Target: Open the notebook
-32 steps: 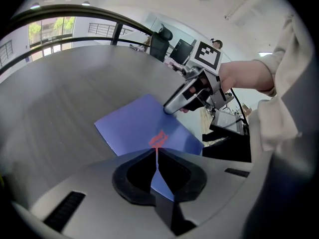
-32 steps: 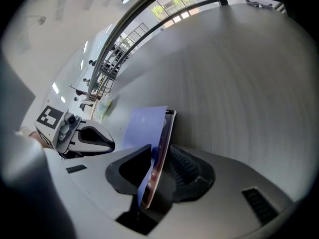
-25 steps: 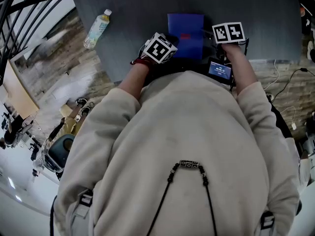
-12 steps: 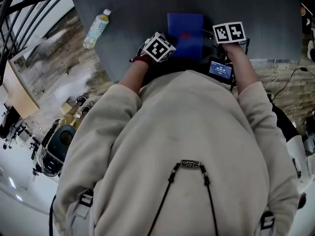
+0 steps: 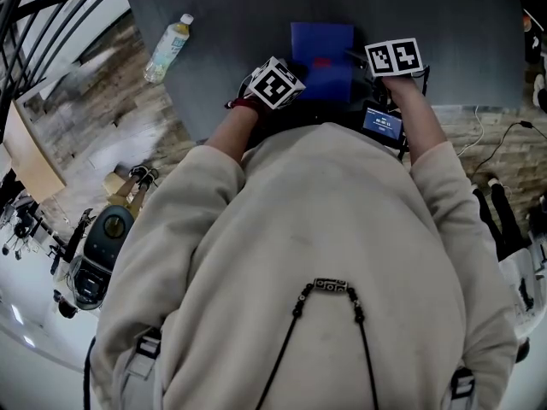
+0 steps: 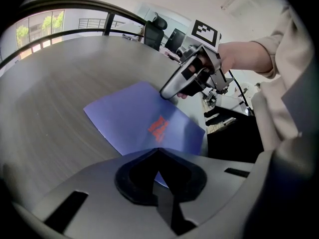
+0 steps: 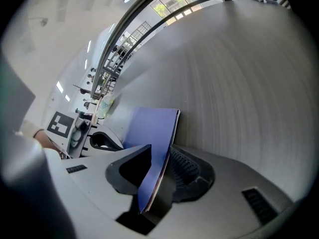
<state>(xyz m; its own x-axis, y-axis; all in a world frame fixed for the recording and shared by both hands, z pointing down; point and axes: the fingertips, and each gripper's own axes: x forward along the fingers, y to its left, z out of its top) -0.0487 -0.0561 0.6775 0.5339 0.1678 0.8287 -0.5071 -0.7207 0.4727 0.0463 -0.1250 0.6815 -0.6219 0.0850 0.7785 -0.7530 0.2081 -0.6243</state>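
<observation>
- Nearest, filling the lower head view: a cream sweatshirt (image 5: pixel 325 254), both forearms reaching forward to the near edge of the dark grey table (image 5: pixel 444 32).
- Left gripper (image 6: pixel 159 176): jaws drawn almost together, a sliver of blue showing in the narrow slit between them. Seemingly pinched on the near left corner of the notebook (image 6: pixel 144 121), though possibly just lying over it.
- Right gripper (image 7: pixel 157 176): closed on the notebook's right-hand edge, with the blue cover and a pale line of pages passing between the smooth jaw and the ribbed pad. Unclear whether only the cover or the whole thickness is caught.
- Between the two grippers: the notebook lying flat and closed on the table just past the near edge, red print on its cover.
- Judged thin, light and floppy: a soft cover likely to bend rather than swing as a board, and a body light enough to slide or lift off the table with it.
- Best taken by the cover alone at the open edge, away from the spine, with the other corner held down against the table.
- Farther out: bare table top, then a plastic bottle (image 5: pixel 169 49) lying near the far left corner, well apart from the notebook.
</observation>
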